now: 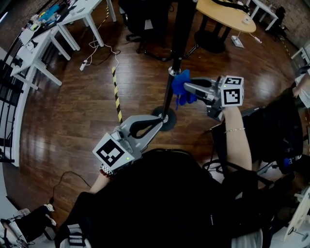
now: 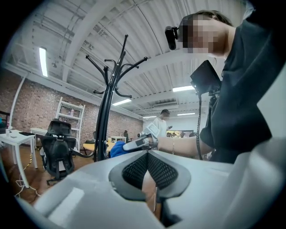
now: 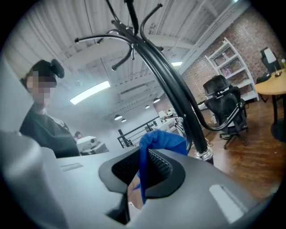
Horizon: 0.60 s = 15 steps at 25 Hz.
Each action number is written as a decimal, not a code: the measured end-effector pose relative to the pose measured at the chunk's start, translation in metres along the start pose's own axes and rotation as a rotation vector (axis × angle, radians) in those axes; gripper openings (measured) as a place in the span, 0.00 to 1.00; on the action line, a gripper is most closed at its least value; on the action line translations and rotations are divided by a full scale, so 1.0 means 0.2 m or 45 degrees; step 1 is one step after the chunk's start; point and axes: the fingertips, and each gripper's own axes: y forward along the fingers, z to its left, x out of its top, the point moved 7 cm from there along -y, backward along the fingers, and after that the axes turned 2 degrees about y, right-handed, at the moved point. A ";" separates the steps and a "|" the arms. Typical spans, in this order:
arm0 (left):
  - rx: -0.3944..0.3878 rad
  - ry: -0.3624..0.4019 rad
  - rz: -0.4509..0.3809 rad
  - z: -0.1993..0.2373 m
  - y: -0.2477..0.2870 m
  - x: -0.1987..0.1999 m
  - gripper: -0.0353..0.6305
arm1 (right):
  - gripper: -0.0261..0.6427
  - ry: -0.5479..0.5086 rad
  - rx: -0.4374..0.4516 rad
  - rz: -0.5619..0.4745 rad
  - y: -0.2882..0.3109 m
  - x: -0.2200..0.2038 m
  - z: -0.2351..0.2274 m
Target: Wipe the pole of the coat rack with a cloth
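Two grippers are working close to the coat rack's pole (image 1: 180, 34): the right gripper (image 3: 142, 162) is clenching a blue cloth (image 3: 163, 141) between its jaws and holding the bunched fabric right beside the pole, just under its silver collar (image 1: 172, 71), though actual contact is not showing clearly. The left gripper (image 2: 147, 154) is hovering with its jaws pressed together on nothing, its tips pointing at the foot of the pole, close to the round base (image 1: 169, 122). Beyond the pole a round wooden table (image 1: 227, 14) is standing, and a yellow-and-black tape strip (image 1: 116, 92) is running along the floor to the pole's left.
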 end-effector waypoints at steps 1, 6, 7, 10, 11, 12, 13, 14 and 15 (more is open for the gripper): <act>0.004 0.007 0.004 0.00 0.00 0.00 0.06 | 0.09 0.019 0.049 -0.022 -0.03 -0.02 0.03; 0.031 -0.004 0.019 0.02 -0.01 0.02 0.06 | 0.09 -0.119 0.000 -0.125 -0.20 0.09 0.10; 0.035 0.001 0.019 0.03 -0.02 0.03 0.06 | 0.09 -0.163 -0.059 -0.185 -0.23 0.15 0.10; 0.042 0.027 -0.008 0.03 -0.03 0.07 0.06 | 0.09 -0.208 -0.289 -0.401 -0.29 0.35 0.02; 0.042 0.036 -0.013 0.02 -0.02 0.09 0.06 | 0.09 -0.199 -0.377 -0.443 -0.30 0.39 -0.04; 0.036 0.052 -0.010 0.02 -0.01 0.11 0.06 | 0.09 -0.197 -0.463 -0.456 -0.30 0.43 -0.09; 0.024 0.076 -0.003 0.01 0.01 0.13 0.06 | 0.09 -0.204 -0.535 -0.442 -0.28 0.47 -0.14; 0.006 0.105 0.006 0.01 0.02 0.17 0.06 | 0.09 -0.213 -0.585 -0.414 -0.26 0.49 -0.19; -0.015 0.132 0.013 0.01 0.04 0.22 0.06 | 0.09 -0.217 -0.613 -0.387 -0.24 0.51 -0.23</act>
